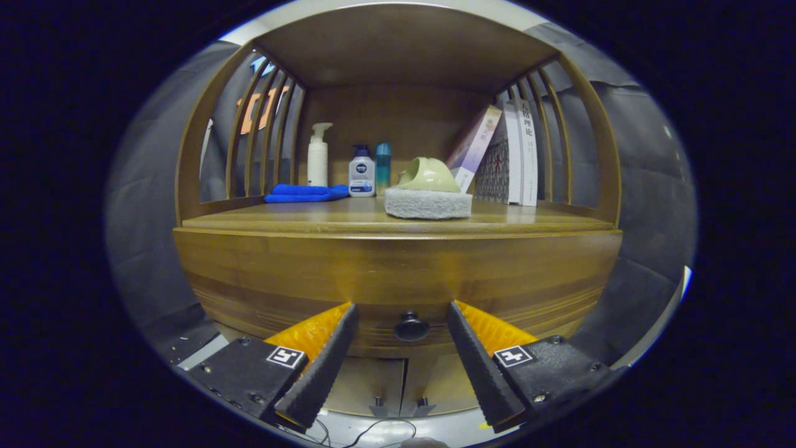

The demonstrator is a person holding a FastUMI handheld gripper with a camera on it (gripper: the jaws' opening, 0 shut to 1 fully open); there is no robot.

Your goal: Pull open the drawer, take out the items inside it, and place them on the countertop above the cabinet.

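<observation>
A wooden cabinet faces the camera, and its drawer [398, 280] is a wide curved front panel running across the cabinet just under the countertop. The drawer looks closed, its front flush with the cabinet body. A small dark round knob [411, 326] sits at the middle of the drawer's lower edge.

The gripper [402, 320] is spread wide, its two fingers reaching forward on either side of the knob. The knob lies in the gap between the fingertips, and neither finger touches it. Whether the tips touch the drawer front cannot be told.

Above the drawer is the countertop [298, 221], a flat wooden surface framed by slatted wooden sides, a back panel and a wooden top. Near its front edge, a little right of the middle, rests a pale green scrubber with a grey pad [428, 193] beneath it. Toward the back left corner a folded blue cloth [305, 193] lies flat. Behind the cloth, against the back panel, stands a white pump bottle [318, 155]. Just to its right is a shorter white bottle with a dark blue cap [361, 172], and beside that a slim teal bottle [383, 165]. At the back right corner several books [507, 155] stand on end, the leftmost one leaning.

Below the drawer are two lower cabinet doors [404, 382], shut, with small handles at their meeting edges.
</observation>
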